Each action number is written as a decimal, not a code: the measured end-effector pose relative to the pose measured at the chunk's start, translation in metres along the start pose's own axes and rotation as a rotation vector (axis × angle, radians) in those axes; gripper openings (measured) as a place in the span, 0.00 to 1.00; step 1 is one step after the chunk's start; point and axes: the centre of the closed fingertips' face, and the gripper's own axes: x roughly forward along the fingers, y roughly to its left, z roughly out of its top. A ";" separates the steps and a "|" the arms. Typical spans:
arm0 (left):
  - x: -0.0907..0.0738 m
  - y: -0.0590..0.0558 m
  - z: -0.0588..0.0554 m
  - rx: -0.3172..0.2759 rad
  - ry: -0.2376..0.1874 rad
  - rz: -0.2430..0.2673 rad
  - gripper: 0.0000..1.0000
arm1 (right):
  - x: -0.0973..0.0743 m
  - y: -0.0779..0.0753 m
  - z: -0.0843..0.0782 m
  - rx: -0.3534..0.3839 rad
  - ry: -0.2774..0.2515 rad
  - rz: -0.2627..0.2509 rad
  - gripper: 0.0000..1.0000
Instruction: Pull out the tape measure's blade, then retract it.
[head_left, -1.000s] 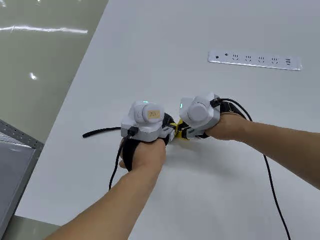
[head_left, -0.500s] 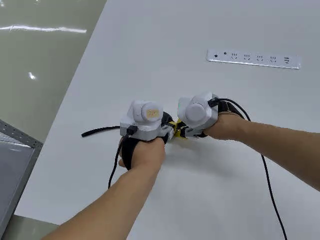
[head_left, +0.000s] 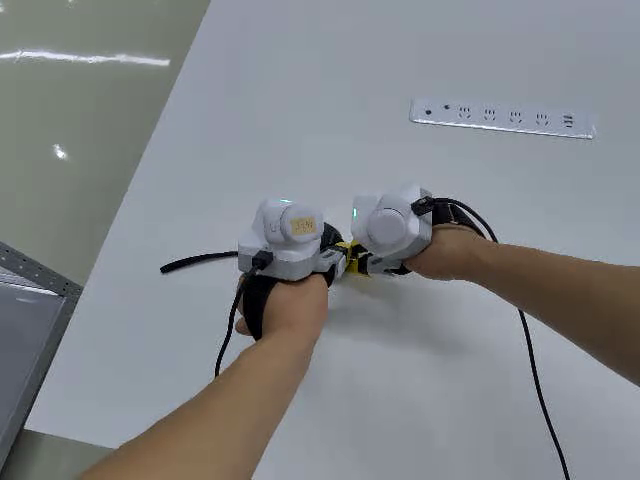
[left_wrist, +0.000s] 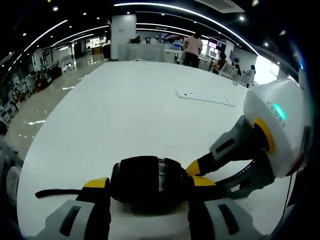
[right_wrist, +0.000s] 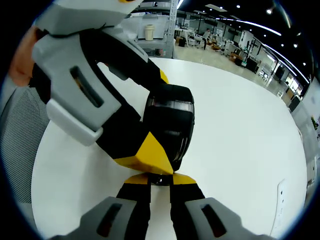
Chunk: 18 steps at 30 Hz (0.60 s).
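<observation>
**Both grippers on the tape measure, nose to nose**

From my end: the left gripper (left_wrist: 149, 187) is clamped on the tape measure (left_wrist: 147, 175). The black case sits square between its yellow fingertips (left_wrist: 97, 184), one tip on each flat side, and both are touching. The opening is just the width of the case.

The case is low over the white table (head_left: 330, 100), at the near middle of it. I can't tell whether it's resting on the surface or just above it. A black strap (left_wrist: 55, 192) runs off the case's left side and lies flat on the table.

The right gripper (right_wrist: 161, 179) is head-on to the case from the other side. Its jaws are almost together, pinching a small dark tab (right_wrist: 161, 182) at the case's lower edge. It's too small for me to call it the blade hook for sure.

In the head view the two gripper bodies are side by side and nearly touching, with the left hand (head_left: 285, 305) and right hand (head_left: 450, 255) behind them. The right gripper's cable trails back along the forearm.

A power strip (head_left: 500, 117) lies flat at the far right of the table, well apart from the grippers.
</observation>
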 end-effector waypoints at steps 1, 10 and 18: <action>0.000 0.000 0.000 0.001 0.000 0.001 0.60 | 0.000 0.000 0.000 0.000 0.000 -0.001 0.13; 0.000 0.001 -0.001 -0.005 -0.010 -0.012 0.62 | 0.000 -0.001 0.000 -0.002 0.000 -0.013 0.14; 0.001 -0.001 -0.001 -0.018 -0.014 -0.030 0.65 | 0.001 -0.001 0.001 0.020 -0.007 -0.026 0.15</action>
